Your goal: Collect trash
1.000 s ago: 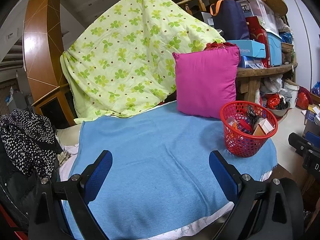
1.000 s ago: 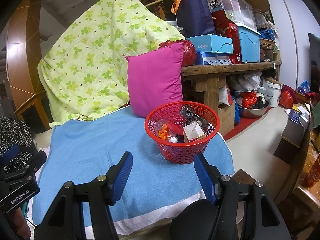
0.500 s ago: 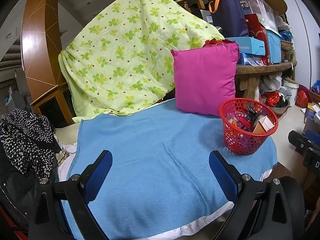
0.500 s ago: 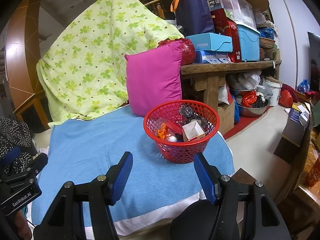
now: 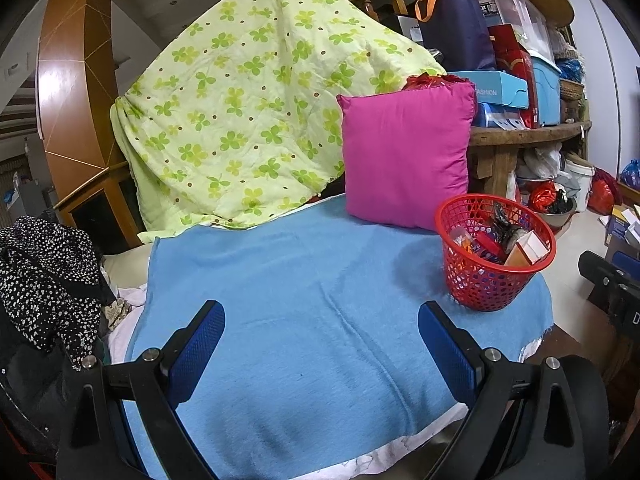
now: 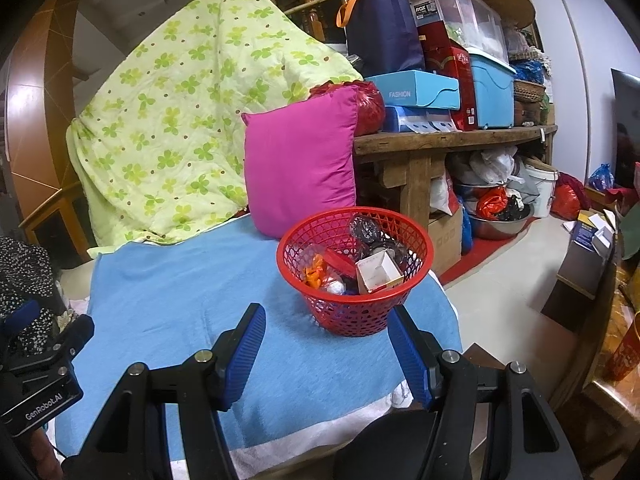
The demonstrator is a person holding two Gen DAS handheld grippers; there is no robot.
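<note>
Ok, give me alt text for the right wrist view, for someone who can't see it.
A red mesh basket holding trash sits on a blue towel, just beyond the open, empty right gripper. A pink pillow and green floral quilt stand behind it.

Even indoor light, sharp focus — strong fisheye bending, dark vignette at corners, soft shadows.

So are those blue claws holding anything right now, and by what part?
Nothing is held. The left gripper and right gripper are both open and empty above the blue towel; the trash sits in the red basket.
</note>
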